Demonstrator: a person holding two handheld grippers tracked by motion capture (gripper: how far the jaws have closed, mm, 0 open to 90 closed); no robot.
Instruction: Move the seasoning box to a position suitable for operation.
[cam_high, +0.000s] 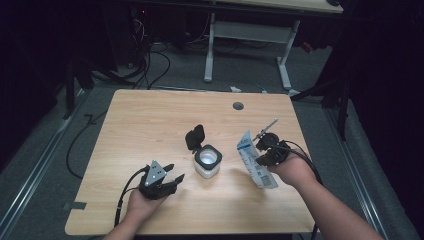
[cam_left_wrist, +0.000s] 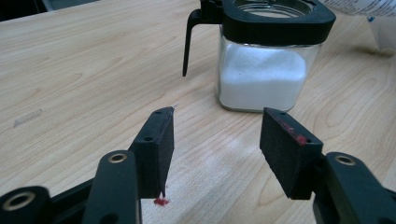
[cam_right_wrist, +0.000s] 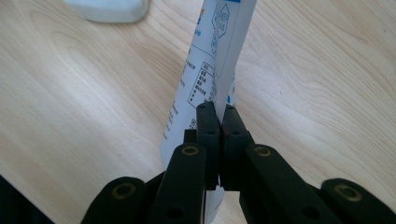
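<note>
While the white packet (cam_high: 255, 161) hangs pinched by one edge in the right claw (cam_high: 268, 156), held above the bench (cam_high: 150, 125) just to the right of the open jar (cam_high: 207, 161), the chief risk is a spill. That packet looks limp and printed, and I judge it a refill of the white grains that already fill the jar's lower half. If it is tipped too early or too far from the square black rim, the grains would scatter over the wood rather than drop inside. A thin pinch on soft film could also slip, letting the packet sag or fall. The jar's hinged lid (cam_high: 195, 137) stands up at the back, and a swinging packet corner might knock it shut or nudge the light jar aside, since nothing steadies it. The left claw (cam_high: 167, 176) rests low on the bench, near the jar and to its left, jaws spread wide and holding nothing, so it could brace the jar but does not touch it.

From the right gripper view, the jaws are seen pressed fully together on the packet (cam_right_wrist: 205, 79), with print boxes legible. From the left gripper view, the grain level in the jar (cam_left_wrist: 261, 70) and the gap between the open pads (cam_left_wrist: 161, 140) are plain. Above, the high view gives the spacing of all three.
</note>
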